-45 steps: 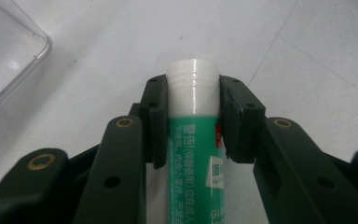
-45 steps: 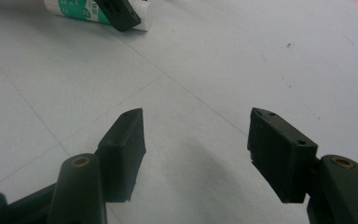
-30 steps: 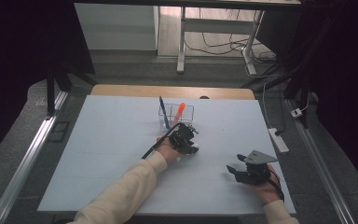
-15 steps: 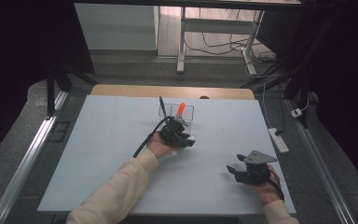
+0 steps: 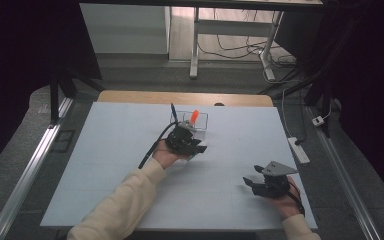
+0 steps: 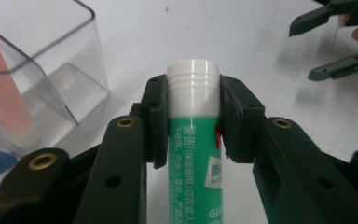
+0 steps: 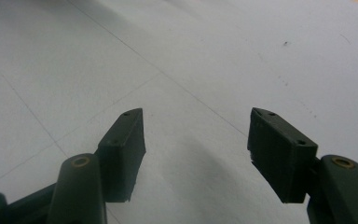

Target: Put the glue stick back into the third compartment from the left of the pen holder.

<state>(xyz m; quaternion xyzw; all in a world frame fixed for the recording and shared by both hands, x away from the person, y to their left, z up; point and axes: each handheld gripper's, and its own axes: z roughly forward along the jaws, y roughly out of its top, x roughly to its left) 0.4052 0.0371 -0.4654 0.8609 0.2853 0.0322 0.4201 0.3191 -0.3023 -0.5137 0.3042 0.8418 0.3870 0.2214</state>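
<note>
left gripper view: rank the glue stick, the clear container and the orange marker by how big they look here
Largest to smallest, as they look:
1. clear container, cut off by the frame's left edge
2. glue stick, clamped between the jaws; its nearness to the camera enlarges it, so this ranking is unsure
3. orange marker, standing inside the container

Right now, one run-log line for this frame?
left gripper: shut on green glue stick | right gripper: open | clear plastic box: holds orange pen

White power strip (image 5: pixel 298 150) beside table (image 5: pixel 105 150)

Dim room: grey floor (image 5: pixel 130 70), white desk legs (image 5: pixel 194 45), loose cables (image 5: pixel 235 47), a power strip (image 5: pixel 298 149).
</note>
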